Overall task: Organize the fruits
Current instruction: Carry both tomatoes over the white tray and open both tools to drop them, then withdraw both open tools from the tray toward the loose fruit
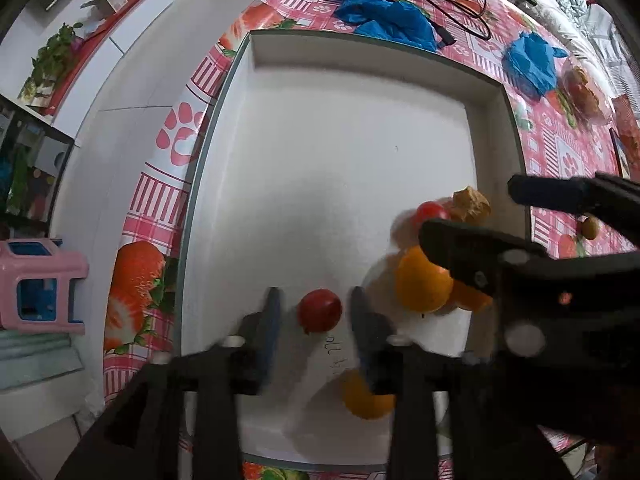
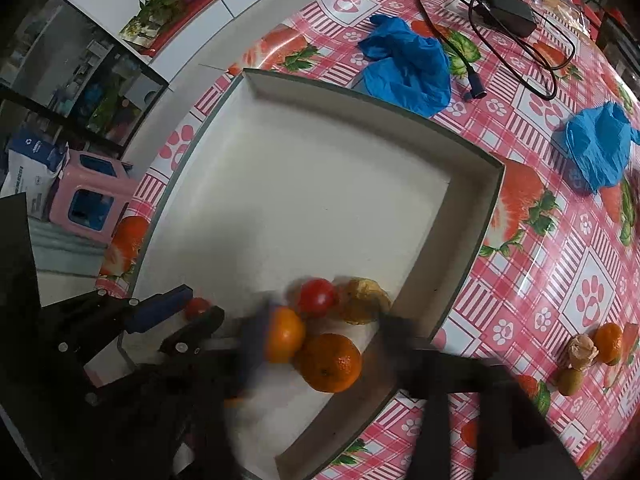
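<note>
Left gripper [image 1: 316, 312] fingers released, straddling small tomato [image 1: 319, 310] on white tray [image 1: 320, 152] floor, pads clear. Right gripper [image 2: 320, 330] fingers spread around orange [image 2: 284, 334] in tray corner, not gripping. Risk: round fruit rolls when nudged; crowded neighbours get knocked

Both views are evenly and brightly lit from above, with 2 soft grey shadows pooled on the white tray floor [image 1: 340, 152] just ahead of the jaws. The glossy tablecloth [image 2: 540, 264] beyond the tray shows faint sheen, no hard glare. Fisheye bending curves the tray walls and darkens all 4 corners. The gripper fingers [image 2: 256, 340] are smeared by motion blur; fruit between them stays fairly sharp.
</note>
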Demonstrator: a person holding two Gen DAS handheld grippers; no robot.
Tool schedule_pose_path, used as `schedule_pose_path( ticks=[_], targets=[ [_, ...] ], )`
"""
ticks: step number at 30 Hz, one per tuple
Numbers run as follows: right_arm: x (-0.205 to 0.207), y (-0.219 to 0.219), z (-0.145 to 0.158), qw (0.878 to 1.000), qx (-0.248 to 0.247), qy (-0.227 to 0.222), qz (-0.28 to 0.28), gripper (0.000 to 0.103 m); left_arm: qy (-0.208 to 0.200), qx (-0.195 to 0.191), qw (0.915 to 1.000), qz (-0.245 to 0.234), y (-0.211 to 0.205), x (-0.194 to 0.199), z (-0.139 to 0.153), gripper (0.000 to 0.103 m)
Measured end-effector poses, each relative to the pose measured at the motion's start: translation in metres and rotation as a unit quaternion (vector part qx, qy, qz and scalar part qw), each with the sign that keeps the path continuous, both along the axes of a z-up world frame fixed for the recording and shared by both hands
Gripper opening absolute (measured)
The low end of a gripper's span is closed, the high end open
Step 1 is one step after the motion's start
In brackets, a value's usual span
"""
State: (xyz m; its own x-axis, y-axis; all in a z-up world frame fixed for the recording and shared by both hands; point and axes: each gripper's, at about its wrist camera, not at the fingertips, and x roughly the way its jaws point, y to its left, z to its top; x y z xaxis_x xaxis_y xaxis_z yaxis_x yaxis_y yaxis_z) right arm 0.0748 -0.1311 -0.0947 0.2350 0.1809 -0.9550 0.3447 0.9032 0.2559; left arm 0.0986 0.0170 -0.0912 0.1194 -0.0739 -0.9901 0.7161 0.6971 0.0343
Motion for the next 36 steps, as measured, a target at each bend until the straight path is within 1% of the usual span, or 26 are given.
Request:
schedule_pose_path(
  ticks=[1, 3, 8, 15, 17, 18, 20, 22, 29, 33, 36],
  targets=[
    [-0.001, 0.0, 0.003, 1.0, -0.003, -0.009, -0.002, 0.08, -0.006, 0.0, 1.0, 0.001, -0.002, 0.0, 0.0, 0.069],
    [0.0, 0.003, 0.006, 1.0, -0.002, -0.012, -0.002, 0.08, -0.017, 0.0, 0.9999, 0.002, -0.002, -0.002, 0.003, 0.077],
    [-0.004, -0.001, 0.011, 1.0, 0.0, -0.015, -0.013, 0.08, -0.019, 0.001, 0.9998, -0.004, -0.006, -0.007, 0.01, 0.078],
    [-0.018, -0.017, 0.018, 0.999, -0.011, -0.006, -0.036, 0.081, -0.025, 0.0, 0.9995, -0.018, -0.018, -0.021, 0.021, 0.078],
    [-0.023, -0.022, 0.018, 0.999, -0.012, -0.004, -0.044, 0.101, -0.026, -0.001, 0.9994, -0.024, -0.024, -0.027, 0.025, 0.078],
    [-0.028, -0.026, 0.019, 0.999, -0.014, -0.006, -0.052, 0.103, -0.026, 0.0, 0.9993, -0.025, -0.027, -0.03, 0.027, 0.078],
    [-0.036, -0.034, 0.02, 0.998, -0.011, -0.007, -0.06, 0.103, -0.027, -0.003, 0.9991, -0.032, -0.036, -0.038, 0.031, 0.078],
    [-0.045, -0.042, 0.022, 0.997, -0.01, -0.008, -0.071, 0.103, -0.028, -0.008, 0.9988, -0.04, -0.036, -0.036, 0.034, 0.078],
    [-0.074, -0.069, 0.027, 0.994, -0.009, -0.008, -0.109, 0.103, -0.034, -0.016, 0.9962, -0.079, -0.066, -0.058, 0.046, 0.079],
    [-0.099, -0.085, 0.029, 0.991, -0.011, -0.008, -0.134, 0.103, -0.032, -0.019, 0.9939, -0.103, -0.086, -0.074, 0.049, 0.079],
    [-0.129, -0.106, 0.03, 0.986, -0.019, -0.008, -0.167, 0.103, -0.027, -0.02, 0.9922, -0.12, -0.102, -0.086, 0.05, 0.079]
  ],
)
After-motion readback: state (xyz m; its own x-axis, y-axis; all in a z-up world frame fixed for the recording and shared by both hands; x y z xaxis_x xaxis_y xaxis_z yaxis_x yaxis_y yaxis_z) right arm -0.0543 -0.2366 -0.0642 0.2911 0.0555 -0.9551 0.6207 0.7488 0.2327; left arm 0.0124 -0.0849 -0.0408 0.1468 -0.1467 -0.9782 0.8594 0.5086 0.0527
